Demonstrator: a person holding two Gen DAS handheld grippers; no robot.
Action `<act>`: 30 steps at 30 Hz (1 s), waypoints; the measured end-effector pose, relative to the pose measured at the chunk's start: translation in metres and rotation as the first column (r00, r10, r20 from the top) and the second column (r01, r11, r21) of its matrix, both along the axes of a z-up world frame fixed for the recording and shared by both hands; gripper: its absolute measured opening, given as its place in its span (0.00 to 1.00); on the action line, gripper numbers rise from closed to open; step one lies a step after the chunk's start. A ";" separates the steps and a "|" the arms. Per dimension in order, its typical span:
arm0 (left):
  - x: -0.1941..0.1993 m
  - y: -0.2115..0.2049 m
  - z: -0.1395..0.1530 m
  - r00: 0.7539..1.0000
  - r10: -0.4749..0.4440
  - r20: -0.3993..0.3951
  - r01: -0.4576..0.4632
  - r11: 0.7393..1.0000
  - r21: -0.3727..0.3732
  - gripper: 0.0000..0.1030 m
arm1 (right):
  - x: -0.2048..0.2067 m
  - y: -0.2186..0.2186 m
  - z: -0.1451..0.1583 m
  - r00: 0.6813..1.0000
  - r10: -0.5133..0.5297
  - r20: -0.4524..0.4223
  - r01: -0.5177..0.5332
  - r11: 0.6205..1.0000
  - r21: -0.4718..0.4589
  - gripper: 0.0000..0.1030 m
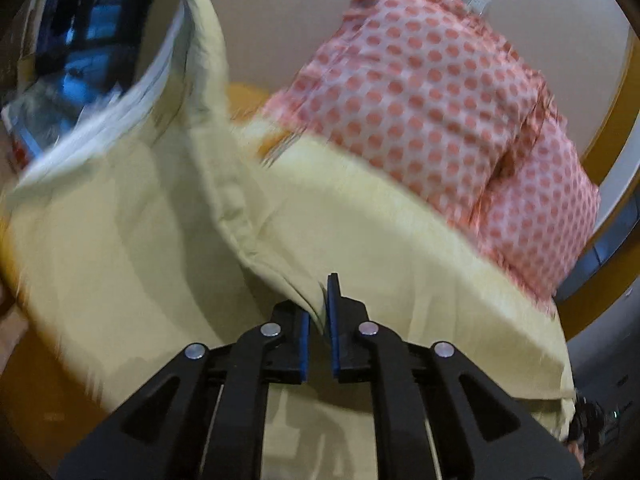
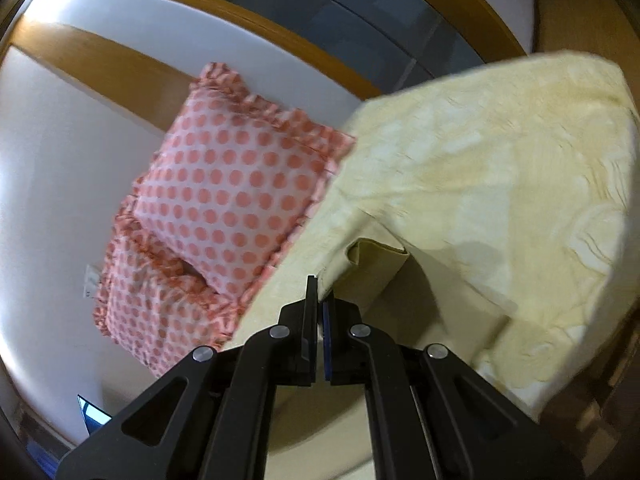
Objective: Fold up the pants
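The pale yellow pants [image 1: 224, 216] hang lifted above the bed in the left wrist view. My left gripper [image 1: 320, 300] is shut on a seamed edge of the pants, which runs up and to the left from the jaws. In the right wrist view my right gripper [image 2: 319, 300] is shut on another edge of the pants [image 2: 376, 258], a folded hem just beyond the fingertips. The cloth droops to the right from there. Both views are blurred by motion.
Two pink polka-dot pillows [image 1: 420, 92] [image 2: 224, 192] lie at the head of the bed. A pale yellow bedspread [image 2: 500, 184] [image 1: 400, 248] covers the bed. A wooden headboard [image 2: 132, 60] and white wall lie behind. A dark window [image 1: 76, 28] is at left.
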State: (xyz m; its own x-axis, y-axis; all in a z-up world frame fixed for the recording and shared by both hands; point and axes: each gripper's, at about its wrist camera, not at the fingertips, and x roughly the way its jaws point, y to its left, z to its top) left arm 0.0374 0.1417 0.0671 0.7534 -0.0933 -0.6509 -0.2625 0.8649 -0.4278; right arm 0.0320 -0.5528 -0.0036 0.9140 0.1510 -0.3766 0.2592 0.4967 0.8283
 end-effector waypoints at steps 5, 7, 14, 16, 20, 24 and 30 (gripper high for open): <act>-0.032 0.005 -0.037 0.998 0.026 -0.061 -0.031 0.997 -0.074 0.08 | -0.012 -0.004 -0.017 0.999 -0.020 -0.038 0.021 1.000 0.017 0.02; -0.037 0.002 -0.038 0.998 0.013 -0.054 -0.016 0.998 -0.053 0.08 | -0.017 -0.005 -0.018 0.999 -0.026 -0.045 0.027 1.000 0.016 0.02; -0.044 -0.006 -0.041 0.998 -0.044 -0.047 0.045 0.999 0.011 0.04 | -0.035 -0.003 -0.023 0.991 -0.078 -0.112 0.076 0.997 -0.019 0.02; -0.046 -0.006 -0.040 0.997 -0.061 -0.040 0.062 0.998 0.032 0.04 | -0.037 -0.002 -0.024 0.989 -0.074 -0.125 0.071 0.997 -0.032 0.02; -0.057 -0.014 -0.033 0.996 -0.087 -0.014 0.088 0.990 0.109 0.19 | -0.046 -0.003 -0.013 0.984 -0.108 -0.140 0.102 0.994 -0.050 0.30; -0.088 -0.028 -0.012 0.991 -0.109 0.080 0.091 0.975 0.205 0.44 | -0.052 -0.007 -0.004 0.975 -0.176 -0.138 0.161 0.981 -0.109 0.57; -0.102 -0.035 0.020 0.968 -0.119 0.220 0.068 0.971 0.227 0.65 | -0.046 0.005 -0.001 0.985 -0.124 -0.122 0.097 0.974 -0.207 0.52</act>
